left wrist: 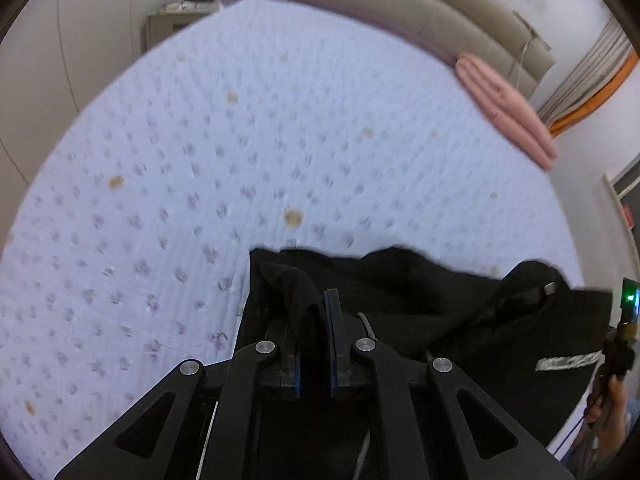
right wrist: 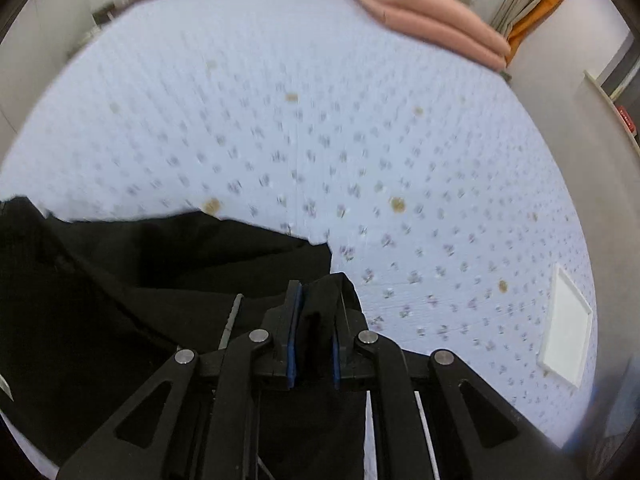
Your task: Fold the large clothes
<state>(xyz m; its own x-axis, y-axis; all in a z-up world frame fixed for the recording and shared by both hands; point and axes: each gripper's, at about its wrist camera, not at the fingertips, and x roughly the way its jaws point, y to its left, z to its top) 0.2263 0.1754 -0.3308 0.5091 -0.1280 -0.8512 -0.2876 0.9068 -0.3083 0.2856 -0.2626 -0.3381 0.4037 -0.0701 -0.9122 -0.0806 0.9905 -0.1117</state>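
A large black garment [left wrist: 420,300] hangs between my two grippers above a bed with a pale lilac flowered sheet [left wrist: 240,140]. My left gripper [left wrist: 310,308] is shut on a bunched corner of the black cloth, which fills the gap between its blue-padded fingers. In the right wrist view the same black garment [right wrist: 140,272] spreads to the left, and my right gripper [right wrist: 318,300] is shut on another bunched corner of it. A white label shows on the cloth at the right of the left wrist view. The garment's lower part is hidden under the grippers.
A folded pink blanket [left wrist: 504,108] lies at the bed's far right edge, also seen as the pink blanket [right wrist: 432,16]. A beige padded headboard [left wrist: 400,4] runs behind. A white flat card [right wrist: 566,324] lies on the flowered sheet [right wrist: 360,140]. A person's hand [left wrist: 612,396] holds the other gripper at right.
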